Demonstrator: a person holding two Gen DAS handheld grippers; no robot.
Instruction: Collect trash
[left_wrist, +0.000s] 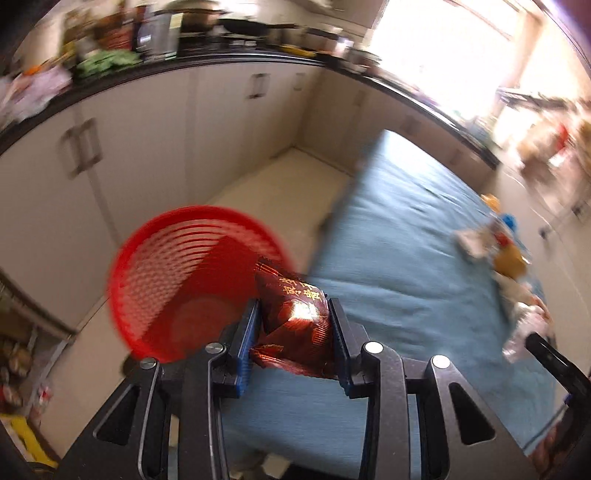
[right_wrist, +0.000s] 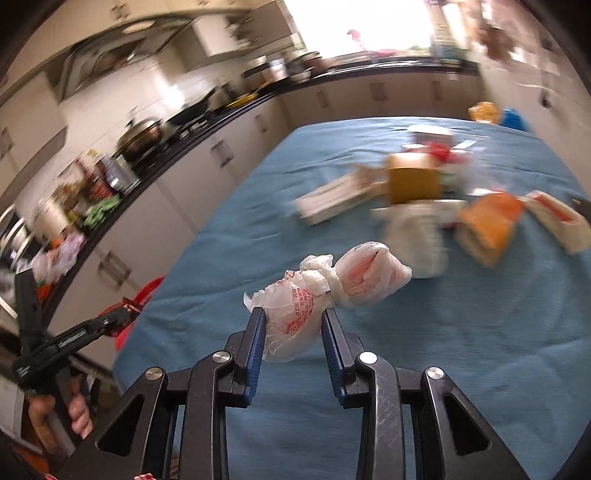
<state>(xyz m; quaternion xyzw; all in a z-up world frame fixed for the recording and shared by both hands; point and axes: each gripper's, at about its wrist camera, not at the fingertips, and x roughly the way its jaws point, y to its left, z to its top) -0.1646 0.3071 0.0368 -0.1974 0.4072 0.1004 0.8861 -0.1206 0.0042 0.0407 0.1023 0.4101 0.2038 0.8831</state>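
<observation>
My left gripper (left_wrist: 293, 310) is shut on a dark red snack wrapper (left_wrist: 295, 317) with gold print, held at the table's left edge just beside the rim of a red mesh trash basket (left_wrist: 177, 280) on the floor. My right gripper (right_wrist: 293, 319) is shut on a knotted white plastic bag (right_wrist: 332, 288) with red print, lifted over the blue tablecloth (right_wrist: 480, 332). In the right wrist view the left gripper (right_wrist: 125, 312) shows at the far left, held by a hand (right_wrist: 79, 413), with the basket's red rim (right_wrist: 147, 291) behind it.
More trash lies on the far part of the table: a flat carton (right_wrist: 328, 199), a brown box (right_wrist: 413, 181), an orange packet (right_wrist: 487, 221) and a white bag (right_wrist: 417, 240). Cream cabinets (left_wrist: 147, 140) under a cluttered dark counter (left_wrist: 229, 61) line the left side.
</observation>
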